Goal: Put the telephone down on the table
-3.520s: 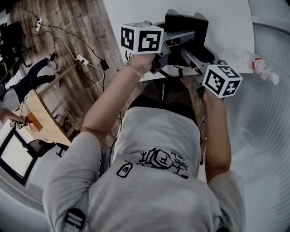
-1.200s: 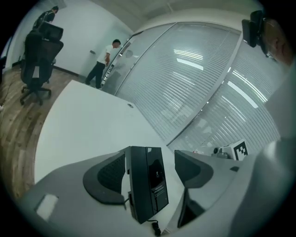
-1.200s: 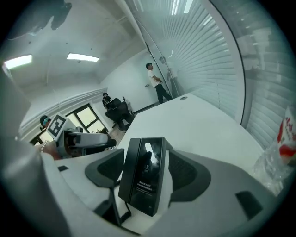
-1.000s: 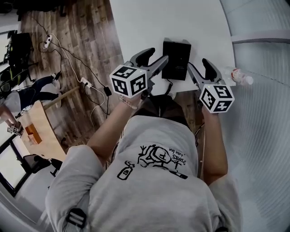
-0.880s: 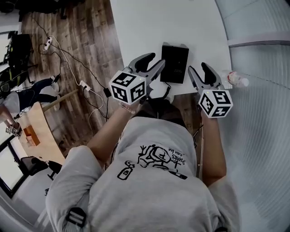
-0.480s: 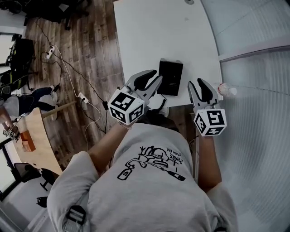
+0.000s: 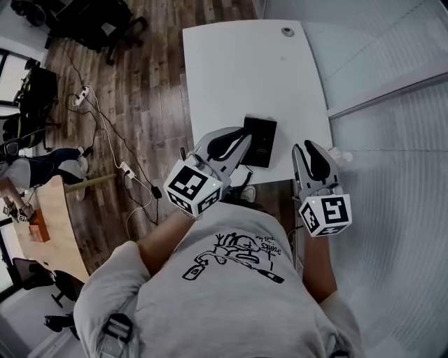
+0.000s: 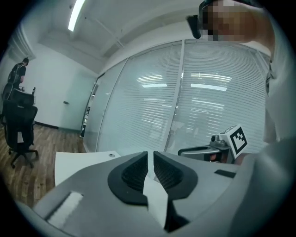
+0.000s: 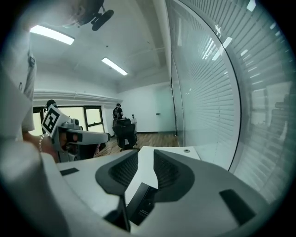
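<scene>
The black telephone [image 7: 260,140] lies flat on the white table [image 7: 245,70], close to its near edge. It also shows low between the jaws in the right gripper view, as telephone [image 9: 143,203] on the table [image 9: 180,152]. Both grippers hang well above the table, apart from the telephone. My left gripper [image 7: 236,145] [image 8: 151,155] is left of it, shut, with nothing in it. My right gripper [image 7: 309,152] [image 9: 145,155] is to its right, its jaws closing with a narrow gap and nothing between them.
A plastic bottle [image 7: 341,155] lies by the table's right edge, beside the glass wall with blinds [image 7: 392,105]. Cables and a power strip [image 7: 126,168] trail over the wooden floor on the left. An office chair [image 7: 105,21] stands far left, and a wooden desk [image 7: 52,217] lower left.
Both grippers, earlier holding the telephone, let it go on the table, rose straight up from it and drew their jaws together. The telephone stays where it lay.
</scene>
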Demonstrator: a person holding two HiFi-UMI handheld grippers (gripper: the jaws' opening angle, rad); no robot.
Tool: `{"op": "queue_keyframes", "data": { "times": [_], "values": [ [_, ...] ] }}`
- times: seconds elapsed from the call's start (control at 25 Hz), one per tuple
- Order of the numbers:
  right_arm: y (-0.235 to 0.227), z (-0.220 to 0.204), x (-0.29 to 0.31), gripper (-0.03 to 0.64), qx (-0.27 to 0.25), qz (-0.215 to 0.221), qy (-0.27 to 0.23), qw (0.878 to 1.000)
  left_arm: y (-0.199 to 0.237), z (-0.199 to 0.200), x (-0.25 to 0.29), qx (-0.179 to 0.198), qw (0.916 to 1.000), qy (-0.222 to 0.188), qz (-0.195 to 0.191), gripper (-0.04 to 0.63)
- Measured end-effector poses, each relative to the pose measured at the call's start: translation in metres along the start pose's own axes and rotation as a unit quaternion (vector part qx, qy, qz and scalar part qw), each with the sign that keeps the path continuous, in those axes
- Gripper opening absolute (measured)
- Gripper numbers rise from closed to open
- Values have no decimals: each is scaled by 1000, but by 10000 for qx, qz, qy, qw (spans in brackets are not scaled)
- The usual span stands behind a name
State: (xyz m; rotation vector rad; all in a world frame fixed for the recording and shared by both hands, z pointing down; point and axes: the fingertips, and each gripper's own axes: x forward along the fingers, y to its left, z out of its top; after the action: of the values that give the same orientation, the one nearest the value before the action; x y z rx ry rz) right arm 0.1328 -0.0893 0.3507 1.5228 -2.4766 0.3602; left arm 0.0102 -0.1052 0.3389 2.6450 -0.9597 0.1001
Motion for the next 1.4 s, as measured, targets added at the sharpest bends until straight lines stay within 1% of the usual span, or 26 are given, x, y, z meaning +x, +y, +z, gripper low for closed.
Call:
{"op": "queue_keyframes", "data": {
  "times": [0.16, 0.28, 0.44, 0.56, 0.68, 0.88, 1.4],
  "values": [
    [6, 21, -10, 92, -177, -17, -130, 9998, -11, 22, -10, 133, 9997, -184, -41, 37],
    [14, 41, -17, 87, -214, -7, -245, 9995, -17, 41, -21, 159, 9994, -316, -52, 37],
    [25, 59, -27, 86, -393, -21, -364, 9986, -25, 51, -27, 159, 9994, -295, -80, 34],
    [32, 71, -37, 83, -549, -72, -466, 9974, -31, 60, -32, 252, 9989, -390, -80, 34],
    [40, 81, -45, 81, -590, -67, -575, 9966, -37, 68, -39, 362, 9981, -502, -54, 34],
    [48, 92, -54, 77, -731, -69, -632, 9953, -48, 80, -42, 491, 9969, -601, -105, 34],
    [50, 95, -67, 77, -756, -100, -709, 9946, -56, 78, -46, 482, 9971, -585, -117, 34]
  ]
}}
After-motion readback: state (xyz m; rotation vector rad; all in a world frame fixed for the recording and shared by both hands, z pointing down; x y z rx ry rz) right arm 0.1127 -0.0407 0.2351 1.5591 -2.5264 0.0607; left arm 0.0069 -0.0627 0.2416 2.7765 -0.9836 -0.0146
